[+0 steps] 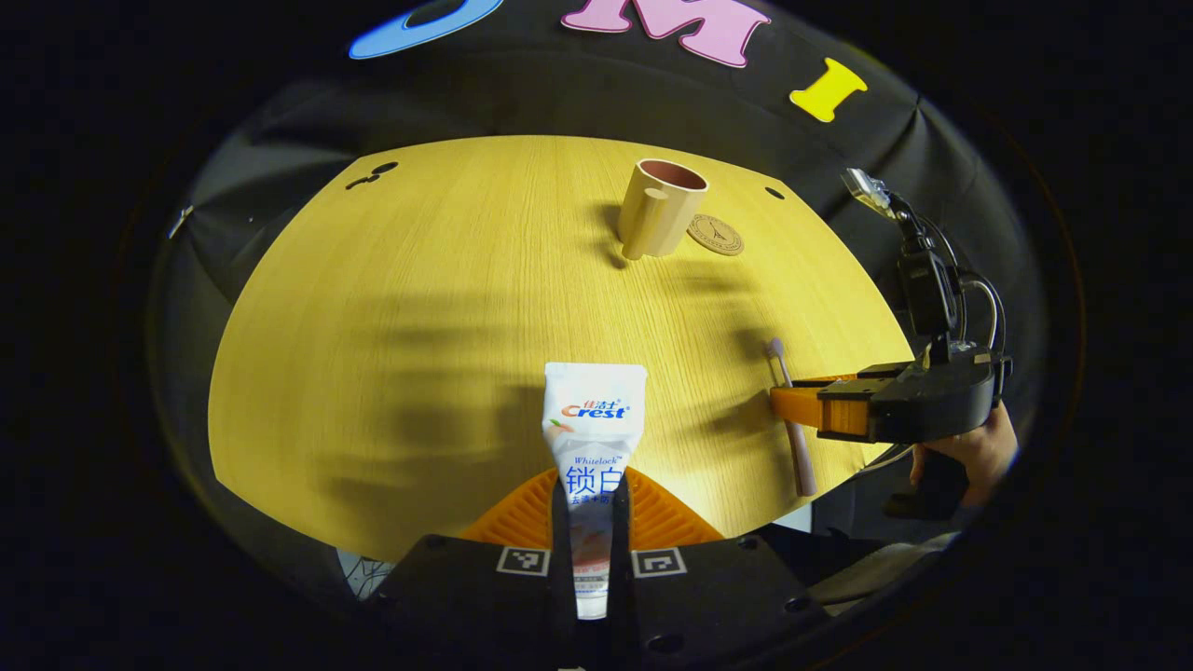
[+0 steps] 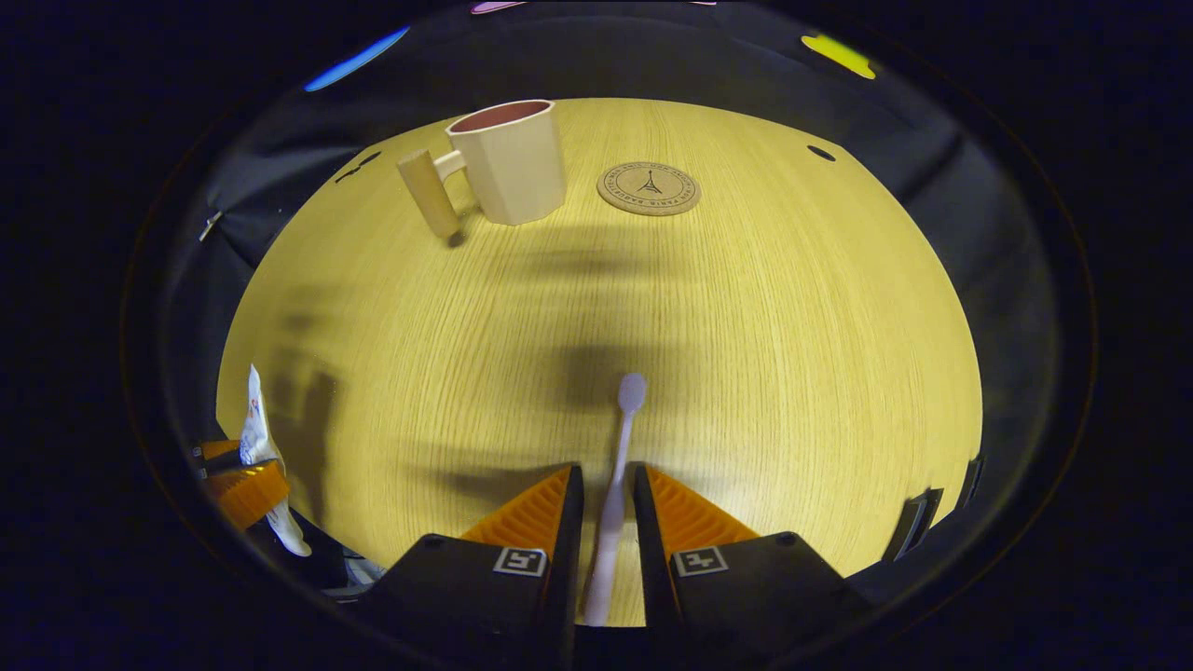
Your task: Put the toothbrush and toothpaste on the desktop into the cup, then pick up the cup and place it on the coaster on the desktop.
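My left gripper (image 1: 590, 503) is shut on a white toothpaste tube (image 1: 594, 419), which sticks out forward over the table's near edge. In the right gripper view, my right gripper (image 2: 608, 485) straddles the handle of a pale toothbrush (image 2: 623, 438) lying on the wood; the jaws stand narrowly open, with a sliver of table showing on each side of the handle. From the left gripper view that gripper (image 1: 792, 407) sits across the toothbrush (image 1: 800, 457) at the right. The beige cup (image 1: 660, 207) (image 2: 508, 158) stands upright at the far side, with the round coaster (image 1: 716, 234) (image 2: 649, 188) just beside it.
The round wooden table (image 1: 419, 308) (image 2: 792, 326) ends in a curved edge near both grippers. A hand (image 1: 974, 452) holds the right gripper beyond the table's right edge. The cup's handle (image 2: 427, 191) points to the left in the right gripper view.
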{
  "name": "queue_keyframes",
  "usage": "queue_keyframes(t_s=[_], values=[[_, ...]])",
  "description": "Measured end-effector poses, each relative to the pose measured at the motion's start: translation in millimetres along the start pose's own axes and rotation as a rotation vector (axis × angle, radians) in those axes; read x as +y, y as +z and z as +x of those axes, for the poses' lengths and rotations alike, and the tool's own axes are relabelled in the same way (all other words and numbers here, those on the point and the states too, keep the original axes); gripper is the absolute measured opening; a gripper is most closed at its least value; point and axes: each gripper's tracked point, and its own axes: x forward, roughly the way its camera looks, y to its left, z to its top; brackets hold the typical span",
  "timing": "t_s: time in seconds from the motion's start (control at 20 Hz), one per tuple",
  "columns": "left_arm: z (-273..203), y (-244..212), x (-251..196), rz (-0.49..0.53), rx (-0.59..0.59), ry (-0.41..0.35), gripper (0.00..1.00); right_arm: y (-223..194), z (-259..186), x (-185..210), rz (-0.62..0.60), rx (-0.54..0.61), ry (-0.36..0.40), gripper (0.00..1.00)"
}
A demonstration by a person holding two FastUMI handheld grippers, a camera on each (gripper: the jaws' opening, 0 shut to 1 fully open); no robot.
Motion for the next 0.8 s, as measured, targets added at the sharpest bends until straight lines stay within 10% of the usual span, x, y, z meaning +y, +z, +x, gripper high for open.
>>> queue_keyframes(t_s=[0.25,0.8], values=[[1,-1,-3,-0.02,-0.02,-0.008,0.18,-5,-1,-3,-0.023,0.01,0.019,0.06],[-26,56,-38,-0.039,-0.169,-0.023,0.18,53,-70,-20,0.061,-0.331,0.21,0.06]])
